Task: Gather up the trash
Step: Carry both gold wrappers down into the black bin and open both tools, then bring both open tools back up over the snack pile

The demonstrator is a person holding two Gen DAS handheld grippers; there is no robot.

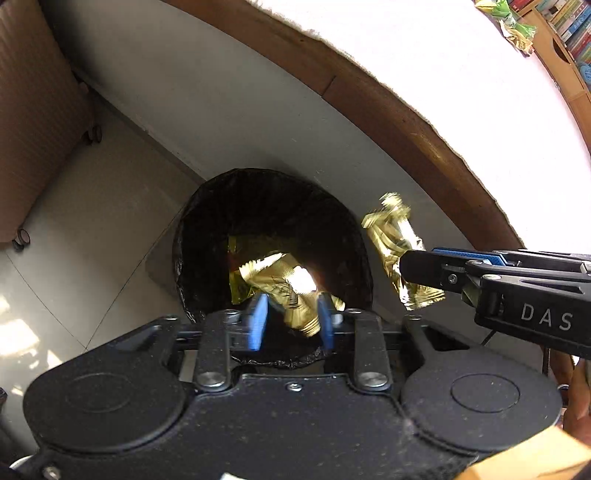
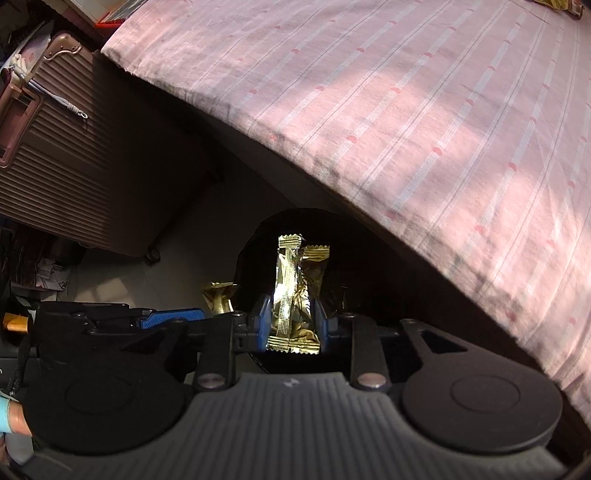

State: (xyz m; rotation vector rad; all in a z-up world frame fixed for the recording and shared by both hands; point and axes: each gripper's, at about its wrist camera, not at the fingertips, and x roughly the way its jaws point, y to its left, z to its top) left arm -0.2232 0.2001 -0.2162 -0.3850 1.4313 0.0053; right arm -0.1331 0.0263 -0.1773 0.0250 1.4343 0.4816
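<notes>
Left wrist view: I look almost straight down into the trash bin. It has a black bag in it and stands on the floor, close to the wood side of the bed. My left gripper is right over the bin's mouth. The first gold wrapper is between its blue pads. It sits against the right pad, and I see a gap at the left pad, so these jaws are open and not squeezing it. More shiny gold shows down in the bin behind it. My right gripper comes in from the right, just beside the bin's rim. The second gold wrapper sticks out of its tip. A brown suitcase stands far left. A green wrapper lies far off on the bed.

Right wrist view: my right gripper points down at the dark bin. The second gold wrapper stands upright between the pads and fills the space from one pad to the other. I cannot tell if the jaws press on it. The left gripper is near on the left, with the first gold wrapper at its tip. The bed with its pink striped sheet fills the right side. The suitcase is far left.
</notes>
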